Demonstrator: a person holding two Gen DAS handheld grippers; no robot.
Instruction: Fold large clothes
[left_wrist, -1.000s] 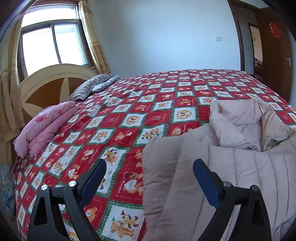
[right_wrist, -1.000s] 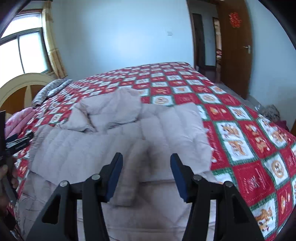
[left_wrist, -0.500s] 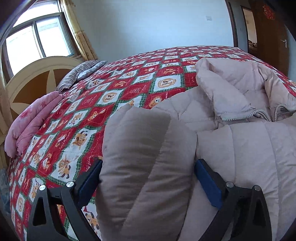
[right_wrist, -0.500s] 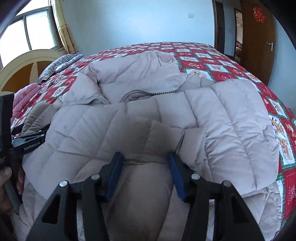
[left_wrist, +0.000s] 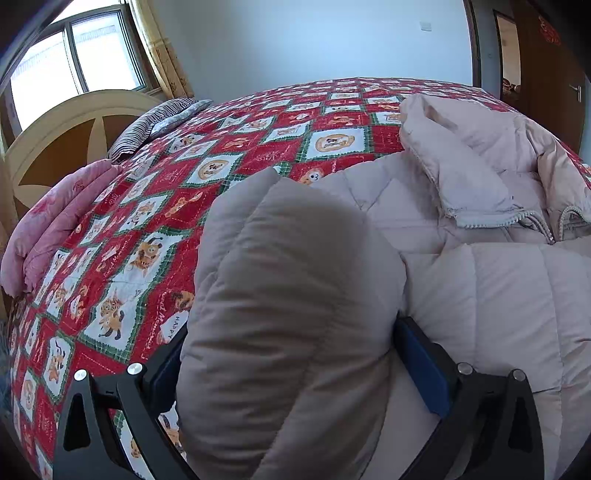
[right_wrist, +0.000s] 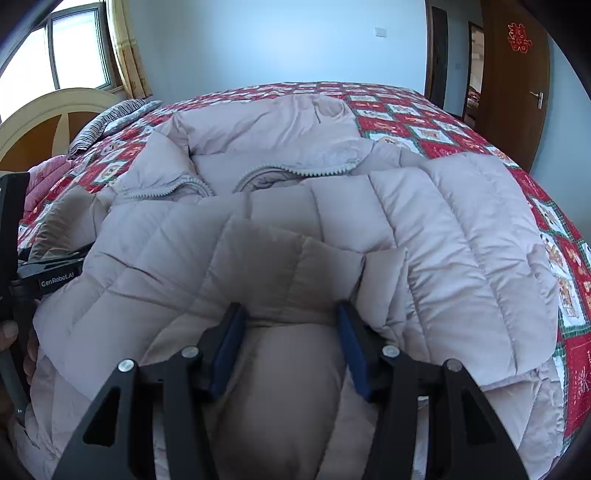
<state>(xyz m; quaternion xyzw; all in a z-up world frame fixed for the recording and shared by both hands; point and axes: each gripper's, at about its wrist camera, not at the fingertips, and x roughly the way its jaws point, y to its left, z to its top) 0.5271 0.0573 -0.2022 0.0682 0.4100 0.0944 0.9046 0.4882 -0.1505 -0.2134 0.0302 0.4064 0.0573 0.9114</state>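
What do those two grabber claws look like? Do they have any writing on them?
Both are black frames with triangle cut-outs and round silver bolts. Each has two fingers lined with flat dark blue pads. The left gripper and right gripper look alike. In the right wrist view, the left one's side carries a small white label reading GenRobot.AI.

Patterned red bedspread (left_wrist: 229, 173), pink quilt (left_wrist: 55, 221), striped pillow (left_wrist: 155, 125)

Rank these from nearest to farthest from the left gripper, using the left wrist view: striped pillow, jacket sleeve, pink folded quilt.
1. Jacket sleeve: between the left gripper's fingers.
2. Pink folded quilt: left bed edge, midway.
3. Striped pillow: far left, by the headboard.
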